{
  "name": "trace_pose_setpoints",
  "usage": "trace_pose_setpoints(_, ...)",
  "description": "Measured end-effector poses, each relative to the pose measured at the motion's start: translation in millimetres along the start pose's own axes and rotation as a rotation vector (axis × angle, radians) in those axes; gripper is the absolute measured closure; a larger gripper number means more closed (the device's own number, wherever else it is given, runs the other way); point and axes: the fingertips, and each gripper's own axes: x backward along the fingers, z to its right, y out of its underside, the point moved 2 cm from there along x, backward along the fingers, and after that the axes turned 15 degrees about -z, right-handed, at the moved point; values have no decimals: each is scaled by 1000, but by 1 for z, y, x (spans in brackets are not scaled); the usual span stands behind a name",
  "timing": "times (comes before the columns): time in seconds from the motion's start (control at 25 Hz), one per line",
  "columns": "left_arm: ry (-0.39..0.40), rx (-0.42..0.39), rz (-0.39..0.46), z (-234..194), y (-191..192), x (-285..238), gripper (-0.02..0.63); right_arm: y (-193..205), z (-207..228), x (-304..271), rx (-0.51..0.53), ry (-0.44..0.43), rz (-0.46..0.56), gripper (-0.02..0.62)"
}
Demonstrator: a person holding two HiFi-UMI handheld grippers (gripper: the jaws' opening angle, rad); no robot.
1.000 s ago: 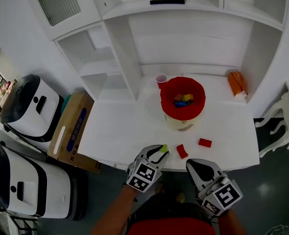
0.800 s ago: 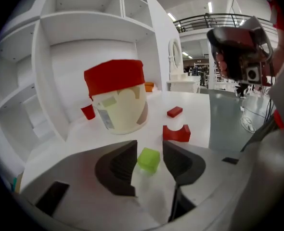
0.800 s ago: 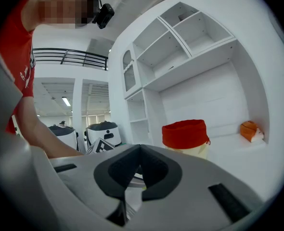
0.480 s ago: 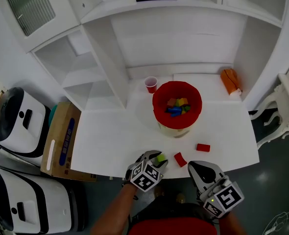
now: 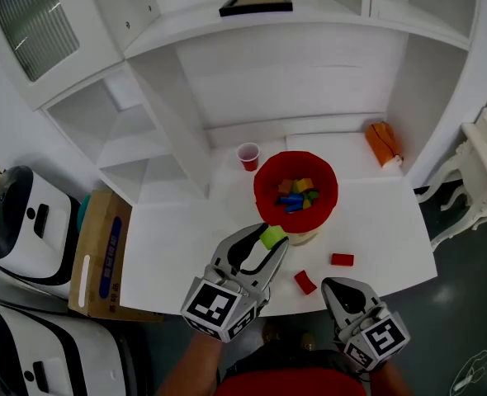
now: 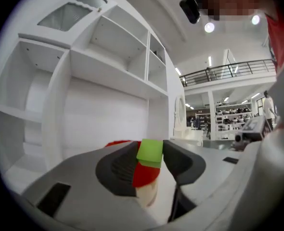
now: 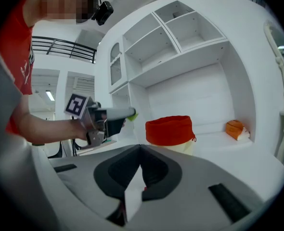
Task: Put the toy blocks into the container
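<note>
My left gripper [image 5: 268, 240] is shut on a green block [image 5: 273, 236] and holds it in the air, just short of the near rim of the red-lined container [image 5: 262, 190]. In the left gripper view the green block [image 6: 150, 153] sits pinched between the fingertips, with the container [image 6: 144, 174] right behind it. Several coloured blocks lie inside the container. Two red blocks [image 5: 304, 282] [image 5: 342, 260] rest on the white table [image 5: 186, 238] near its front edge. My right gripper [image 5: 347, 288] hangs shut and empty at that edge. The right gripper view shows the container [image 7: 170, 128] ahead.
A small red cup [image 5: 248, 156] stands left of the container, and an orange object [image 5: 381, 142] lies at the back right. White shelving rises behind the table. A cardboard box [image 5: 101, 250] and white machines [image 5: 21, 221] stand on the floor at the left.
My left gripper has risen from the table's front edge and moved forward toward the container with the green block in it. The right gripper has stayed put.
</note>
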Motion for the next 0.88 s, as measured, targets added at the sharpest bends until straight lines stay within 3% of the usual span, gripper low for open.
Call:
trace_pose_setpoints(0.12, -20, -6, 32, -19, -35, -22, 399, 2, -1, -2, 2, 17, -11, 581)
trace_pose_setpoints(0.4, -28, -13, -143, -51, -30, -93, 383, 6, -4, -9, 20, 34, -73, 555)
trace_pose_setpoints(0.52, -13, -2, -94, -48, -36, -88, 374, 19, -2, -17, 31, 18, -139, 490)
trace_pose_setpoints(0.56, -11, 3, -55, -46, -40, -81, 398, 26, 0, -22, 44, 15, -166, 460)
trace_pose_setpoints(0.64, -3, 11, 23, -38, -44, -64, 546, 44, 2, -33, 70, 10, -246, 427)
trace_pose_setpoints(0.68, 6, 13, 51, -32, -43, -55, 586, 54, 2, -39, 80, 6, -288, 410)
trace_pose_setpoints(0.88, 49, 10, 51, 3, -18, -30, 586, 103, 4, -62, 121, 19, -440, 387)
